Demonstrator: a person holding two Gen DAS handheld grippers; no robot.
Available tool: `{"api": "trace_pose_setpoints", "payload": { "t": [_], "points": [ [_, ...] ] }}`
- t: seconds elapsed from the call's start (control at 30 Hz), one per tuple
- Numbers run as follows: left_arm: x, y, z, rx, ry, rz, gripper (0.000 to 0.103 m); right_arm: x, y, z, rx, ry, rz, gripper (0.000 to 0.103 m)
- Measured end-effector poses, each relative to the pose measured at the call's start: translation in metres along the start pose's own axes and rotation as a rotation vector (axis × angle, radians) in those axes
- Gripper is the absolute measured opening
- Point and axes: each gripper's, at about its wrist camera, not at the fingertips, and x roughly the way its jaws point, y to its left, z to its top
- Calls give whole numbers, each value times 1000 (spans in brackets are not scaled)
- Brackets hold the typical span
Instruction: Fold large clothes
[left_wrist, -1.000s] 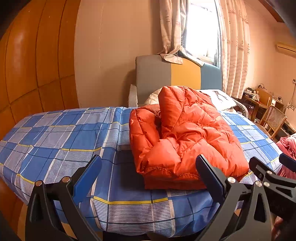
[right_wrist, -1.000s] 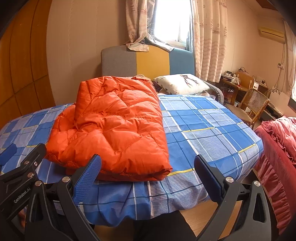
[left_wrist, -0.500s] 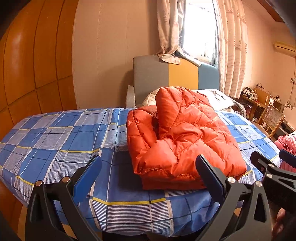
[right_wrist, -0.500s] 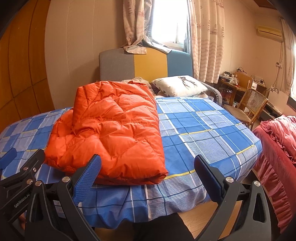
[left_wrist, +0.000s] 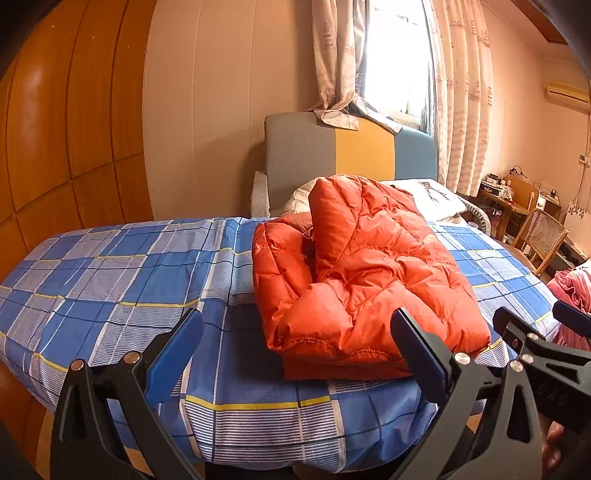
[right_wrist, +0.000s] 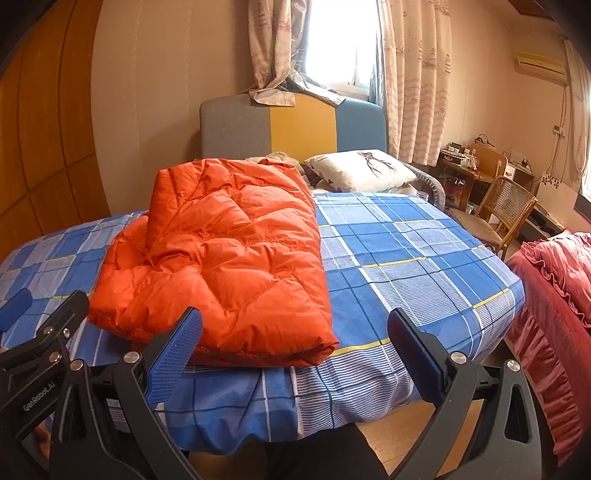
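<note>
Still folded jacket (left_wrist: 365, 273), tools farther back

Puffy orange down jacket (left_wrist: 365, 273) lies folded on the bed.

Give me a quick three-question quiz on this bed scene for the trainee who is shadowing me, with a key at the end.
1. True or false: the left gripper is shut on the orange down jacket.
2. Multiple choice: the jacket lies on A) the wicker chair, B) the blue plaid bedsheet, C) the white pillow.
3. Fill in: in the right wrist view, the right gripper is ____, and holds nothing.

Key: 1 false, both grippers are open and hold nothing. 2 B. 3 open.
</note>
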Motion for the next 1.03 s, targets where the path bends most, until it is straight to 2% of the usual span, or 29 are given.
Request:
{"api": "trace_pose_setpoints", "payload": {
  "t": [0.67, 0.87, 1.03],
  "points": [
    [1, 0, -3, 24, -3, 3, 100, 6, -2, -2, 10, 23, 3, 100],
    [10, 9, -3, -39, 42, -4, 101, 8, -1, -3, 6, 23, 2, 100],
    [13, 15, -6, -67, 45, -6, 101, 10, -1, -4, 8, 30, 7, 100]
  ]
}}
